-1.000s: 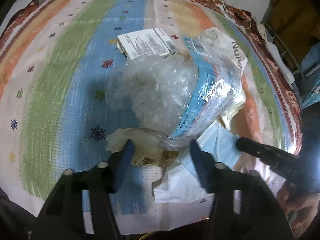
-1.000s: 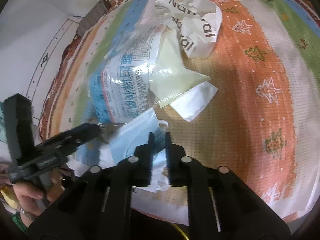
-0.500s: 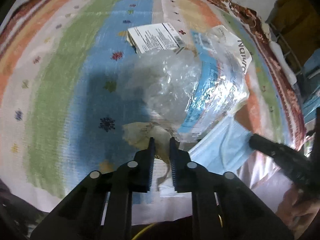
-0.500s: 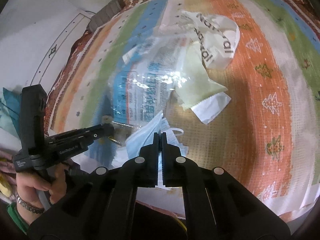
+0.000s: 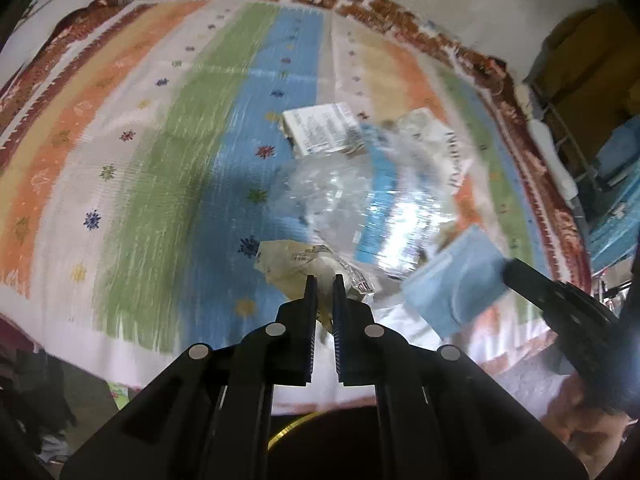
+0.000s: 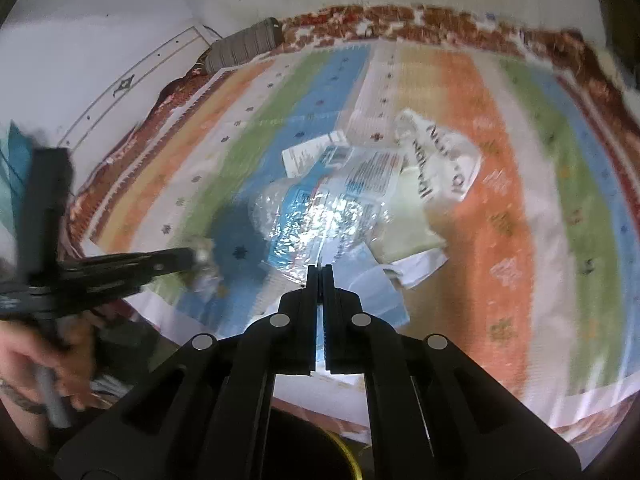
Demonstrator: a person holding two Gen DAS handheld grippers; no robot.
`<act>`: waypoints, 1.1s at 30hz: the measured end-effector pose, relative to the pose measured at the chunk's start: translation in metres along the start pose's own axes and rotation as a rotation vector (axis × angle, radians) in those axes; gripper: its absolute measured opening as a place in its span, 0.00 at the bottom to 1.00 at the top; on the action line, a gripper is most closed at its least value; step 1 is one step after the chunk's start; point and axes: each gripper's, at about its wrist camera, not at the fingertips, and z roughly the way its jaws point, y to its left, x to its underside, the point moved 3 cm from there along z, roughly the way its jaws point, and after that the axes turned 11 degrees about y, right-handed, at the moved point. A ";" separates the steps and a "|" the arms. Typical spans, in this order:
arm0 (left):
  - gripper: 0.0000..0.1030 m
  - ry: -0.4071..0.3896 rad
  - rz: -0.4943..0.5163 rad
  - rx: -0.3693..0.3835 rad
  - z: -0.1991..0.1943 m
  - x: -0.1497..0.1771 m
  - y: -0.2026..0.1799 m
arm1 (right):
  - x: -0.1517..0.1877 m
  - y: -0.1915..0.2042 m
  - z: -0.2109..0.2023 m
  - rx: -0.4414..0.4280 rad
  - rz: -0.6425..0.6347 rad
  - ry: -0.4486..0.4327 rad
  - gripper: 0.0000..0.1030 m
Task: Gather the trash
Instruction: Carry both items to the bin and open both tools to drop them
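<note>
**Nearest the cameras: both claws pinched on trash**

Up close, left claw point(image 5: 323, 278) is clamped on crumpled beige paper wrapper point(image 5: 288, 258); right claw point(image 6: 320, 268) nips pale blue face mask point(image 5: 454, 280). Beyond both, crinkly clear plastic bag point(image 5: 360, 200) lies on striped rug point(image 5: 160, 152), nearer the left.

right gripper point(image 6: 319, 270) | fingers pinching blue mask point(image 6: 376, 294) | striped rug point(image 6: 500, 208)

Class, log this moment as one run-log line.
left gripper: shut on crumpled wrapper | right gripper: shut on blue face mask | clear plastic bag: on rug
</note>
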 end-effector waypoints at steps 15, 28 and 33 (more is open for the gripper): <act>0.06 -0.105 0.035 0.114 -0.046 0.101 -0.016 | 0.064 0.031 -0.085 0.097 -0.052 -0.189 0.01; 0.06 -0.101 0.020 0.149 -0.050 0.157 -0.014 | 0.140 0.062 -0.101 0.033 -0.126 -0.151 0.01; 0.06 -0.023 -0.001 0.108 -0.033 0.177 -0.015 | 0.166 0.072 -0.093 -0.001 -0.130 -0.112 0.01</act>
